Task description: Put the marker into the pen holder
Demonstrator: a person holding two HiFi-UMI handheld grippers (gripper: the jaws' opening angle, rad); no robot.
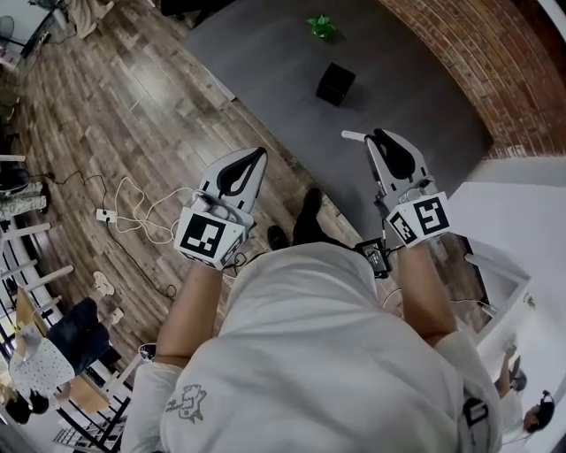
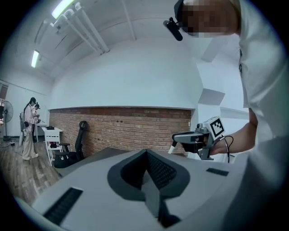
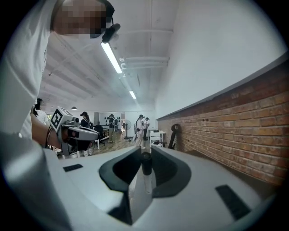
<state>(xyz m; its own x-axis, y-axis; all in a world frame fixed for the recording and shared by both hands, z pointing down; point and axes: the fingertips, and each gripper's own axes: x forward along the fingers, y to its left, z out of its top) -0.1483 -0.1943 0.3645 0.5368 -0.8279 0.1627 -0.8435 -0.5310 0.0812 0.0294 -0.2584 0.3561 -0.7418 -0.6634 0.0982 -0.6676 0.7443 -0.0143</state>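
The right gripper [image 1: 378,140] is pinching a white marker with a dark cap [image 3: 146,168], whose pale end pokes out past the jaw tips. The left gripper [image 1: 251,161] is raised beside it with its jaws pressed together on nothing. The small black square pen holder [image 1: 335,84] sits on the dark grey surface [image 1: 256,62], well ahead of both grippers (and so well apart from the marker). A small green object [image 1: 321,26] lies beyond it.

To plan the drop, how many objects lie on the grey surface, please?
2: a black cubic pen holder near the middle, a green crumpled object beyond it. More may be hidden.
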